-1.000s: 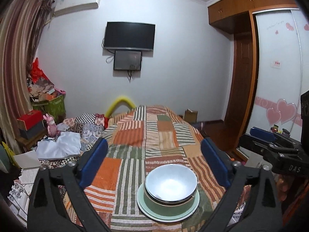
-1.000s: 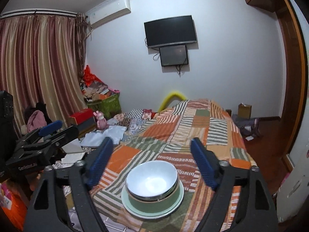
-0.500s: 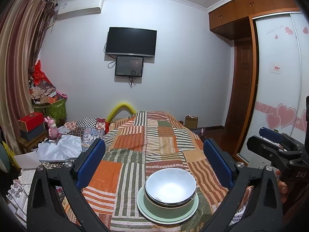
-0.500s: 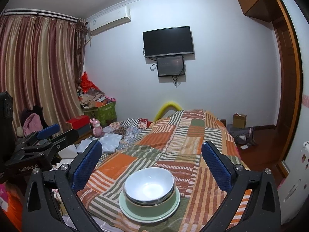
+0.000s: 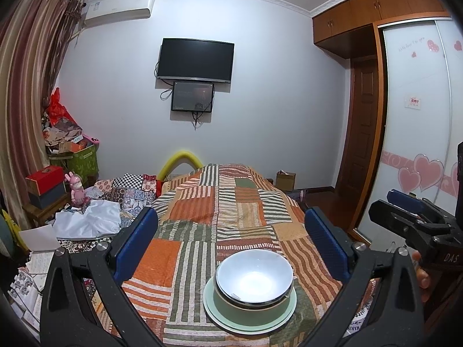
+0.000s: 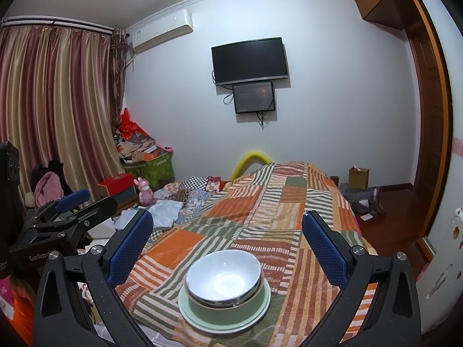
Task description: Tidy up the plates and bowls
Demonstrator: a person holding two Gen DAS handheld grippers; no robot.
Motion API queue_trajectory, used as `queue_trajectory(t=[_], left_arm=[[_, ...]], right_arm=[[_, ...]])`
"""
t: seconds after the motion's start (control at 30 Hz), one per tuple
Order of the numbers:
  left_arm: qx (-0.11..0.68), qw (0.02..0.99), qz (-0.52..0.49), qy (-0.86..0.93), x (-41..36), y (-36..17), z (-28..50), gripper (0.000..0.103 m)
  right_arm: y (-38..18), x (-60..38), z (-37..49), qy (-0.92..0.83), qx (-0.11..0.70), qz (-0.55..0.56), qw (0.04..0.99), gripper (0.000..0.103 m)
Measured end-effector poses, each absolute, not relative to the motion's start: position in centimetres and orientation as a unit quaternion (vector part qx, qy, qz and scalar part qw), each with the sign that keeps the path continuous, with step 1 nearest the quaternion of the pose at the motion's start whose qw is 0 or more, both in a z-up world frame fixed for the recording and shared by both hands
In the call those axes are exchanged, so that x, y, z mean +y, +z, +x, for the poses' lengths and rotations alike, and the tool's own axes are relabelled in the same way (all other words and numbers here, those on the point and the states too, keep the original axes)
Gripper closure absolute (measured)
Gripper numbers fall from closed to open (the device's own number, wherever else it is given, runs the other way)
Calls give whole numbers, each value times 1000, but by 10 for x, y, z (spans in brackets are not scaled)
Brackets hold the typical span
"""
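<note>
A white bowl (image 5: 254, 277) sits nested in a green bowl (image 5: 246, 308) on a pale green plate (image 5: 222, 318), stacked on the patchwork bedspread (image 5: 220, 214) near its front edge. The stack also shows in the right wrist view: white bowl (image 6: 224, 279), green bowl (image 6: 228, 308), plate (image 6: 202, 322). My left gripper (image 5: 231, 222) is open and empty, held above and behind the stack. My right gripper (image 6: 227, 221) is open and empty, likewise above the stack. Each gripper shows in the other's view: the right one (image 5: 416, 217), the left one (image 6: 66, 211).
Clothes and papers (image 5: 86, 222) are piled left of the bed, with boxes (image 5: 46, 185) and a pink toy (image 5: 75, 185). A TV (image 5: 196, 60) hangs on the far wall. A wardrobe door (image 5: 419, 133) stands right. A cardboard box (image 6: 358, 177) sits on the floor.
Both grippers have risen and tilted up, so the stack sits lower in each view. Both have opened wider. The bowls and plate have not moved.
</note>
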State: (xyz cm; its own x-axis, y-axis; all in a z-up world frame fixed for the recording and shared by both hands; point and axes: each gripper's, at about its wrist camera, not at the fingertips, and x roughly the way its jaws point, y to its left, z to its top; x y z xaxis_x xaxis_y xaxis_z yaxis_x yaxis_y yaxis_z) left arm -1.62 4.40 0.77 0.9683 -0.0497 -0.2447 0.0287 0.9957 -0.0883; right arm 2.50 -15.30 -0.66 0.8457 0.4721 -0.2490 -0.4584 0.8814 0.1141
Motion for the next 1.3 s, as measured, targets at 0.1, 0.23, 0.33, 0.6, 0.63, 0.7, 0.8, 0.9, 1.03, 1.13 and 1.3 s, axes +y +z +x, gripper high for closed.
queue_trajectory(t=[0.1, 0.23, 0.33, 0.6, 0.63, 0.7, 0.8, 0.9, 1.03, 1.13, 1.3], left_arm=[[126, 991, -42, -20, 44, 7, -16, 0], [126, 991, -43, -21, 44, 7, -14, 0], [126, 991, -43, -22, 44, 7, -14, 0], [129, 990, -45, -25, 43, 5, -13, 0], [129, 990, -45, -26, 44, 5, -13, 0], [132, 990, -46, -28, 44, 5, -12, 0], [132, 990, -47, -31, 45, 5, -12, 0], [131, 990, -46, -31, 45, 5, -13, 0], [131, 990, -48, -32, 45, 6, -12, 0], [132, 989, -50, -33, 45, 5, -12, 0], [132, 990, -48, -32, 44, 5, -11, 0]], right_arm=[[-7, -154, 26, 242, 137, 26, 960, 0], [-7, -154, 27, 242, 137, 26, 960, 0], [-7, -154, 27, 242, 138, 26, 960, 0], [-7, -154, 27, 240, 139, 28, 960, 0], [-7, -154, 26, 240, 139, 28, 960, 0], [-7, -154, 27, 240, 140, 28, 960, 0], [-6, -154, 26, 239, 140, 28, 960, 0], [-7, -154, 27, 239, 140, 29, 960, 0], [-6, -154, 27, 239, 140, 29, 960, 0], [-6, -154, 28, 239, 141, 30, 960, 0], [-7, -154, 28, 239, 142, 30, 960, 0]])
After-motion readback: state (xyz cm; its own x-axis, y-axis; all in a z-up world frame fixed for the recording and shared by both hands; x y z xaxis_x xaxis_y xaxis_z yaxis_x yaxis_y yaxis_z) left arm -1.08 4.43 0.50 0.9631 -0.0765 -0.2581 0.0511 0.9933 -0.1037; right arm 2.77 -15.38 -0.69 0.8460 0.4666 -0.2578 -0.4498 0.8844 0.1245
